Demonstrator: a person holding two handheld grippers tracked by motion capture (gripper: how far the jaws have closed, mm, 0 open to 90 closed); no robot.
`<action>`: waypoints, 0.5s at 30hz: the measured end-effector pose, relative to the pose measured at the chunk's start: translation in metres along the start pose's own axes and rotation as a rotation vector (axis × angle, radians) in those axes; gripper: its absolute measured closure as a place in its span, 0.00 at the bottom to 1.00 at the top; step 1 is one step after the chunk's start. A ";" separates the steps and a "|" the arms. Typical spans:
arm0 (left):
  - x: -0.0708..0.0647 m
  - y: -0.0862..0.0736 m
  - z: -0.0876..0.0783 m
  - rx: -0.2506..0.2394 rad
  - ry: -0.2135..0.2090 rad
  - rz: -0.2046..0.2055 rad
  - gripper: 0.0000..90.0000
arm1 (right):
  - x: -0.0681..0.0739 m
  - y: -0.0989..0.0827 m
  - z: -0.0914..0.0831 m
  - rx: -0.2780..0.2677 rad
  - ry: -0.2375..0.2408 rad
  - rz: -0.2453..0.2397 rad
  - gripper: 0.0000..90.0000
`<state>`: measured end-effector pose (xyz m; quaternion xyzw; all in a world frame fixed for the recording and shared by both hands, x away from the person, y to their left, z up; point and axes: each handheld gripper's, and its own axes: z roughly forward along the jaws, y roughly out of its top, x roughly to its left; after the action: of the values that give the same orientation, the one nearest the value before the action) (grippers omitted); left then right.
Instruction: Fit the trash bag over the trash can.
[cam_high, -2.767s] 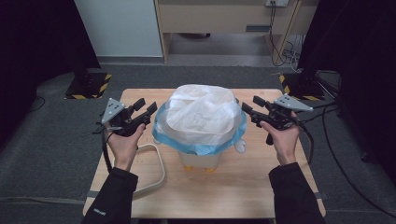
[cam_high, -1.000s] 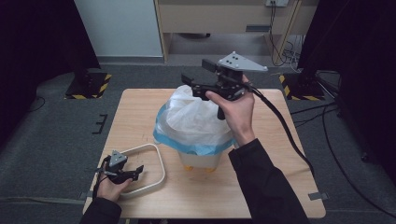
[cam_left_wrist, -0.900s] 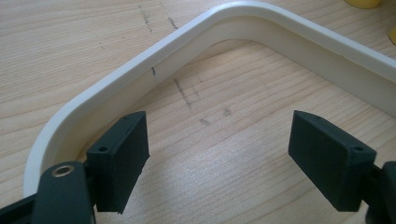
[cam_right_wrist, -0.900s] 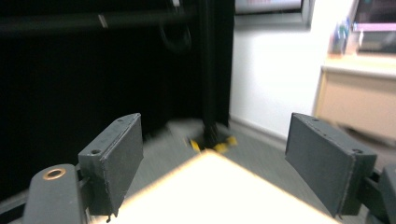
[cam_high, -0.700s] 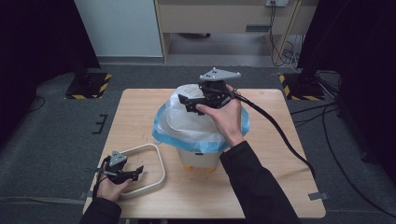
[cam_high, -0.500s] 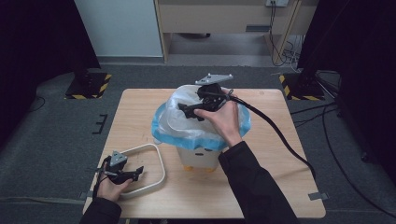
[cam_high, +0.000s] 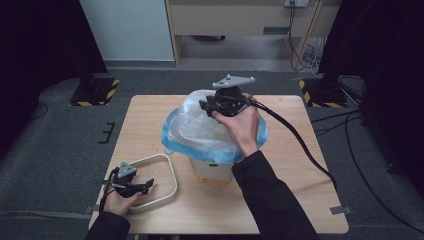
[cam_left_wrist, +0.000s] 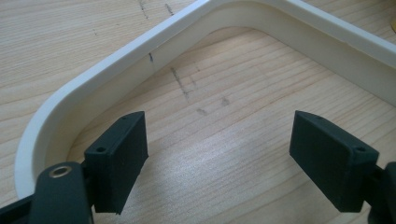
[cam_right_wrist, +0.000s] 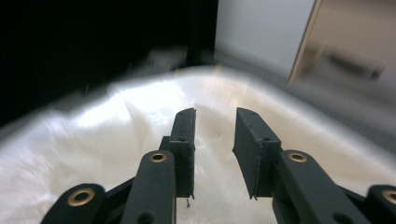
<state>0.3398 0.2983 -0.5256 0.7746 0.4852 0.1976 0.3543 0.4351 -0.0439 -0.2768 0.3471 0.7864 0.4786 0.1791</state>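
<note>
Now the right gripper (cam_high: 212, 103) reaches over the bag (cam_high: 210, 131) from above, jaws just narrowing, nothing visibly pinched. Low on the table (cam_high: 300, 165), the left gripper (cam_high: 142, 187) rests open inside the flat white frame (cam_high: 170, 172).

Left gripper (cam_high: 134, 186) fingers wide apart, right gripper (cam_high: 212, 104) fingers just closing
</note>
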 end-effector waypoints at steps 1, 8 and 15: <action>0.000 0.000 0.000 0.000 -0.001 0.000 0.20 | 0.000 -0.002 0.005 0.044 -0.002 0.005 0.71; 0.000 0.000 0.000 0.003 -0.002 0.007 0.20 | 0.003 -0.014 0.035 0.309 0.057 0.003 0.20; 0.000 0.000 -0.001 -0.010 -0.010 -0.007 0.21 | 0.004 -0.012 0.029 0.233 0.063 0.000 0.19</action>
<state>0.3394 0.2986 -0.5252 0.7721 0.4852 0.1947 0.3612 0.4454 -0.0260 -0.3007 0.3505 0.8420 0.3943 0.1128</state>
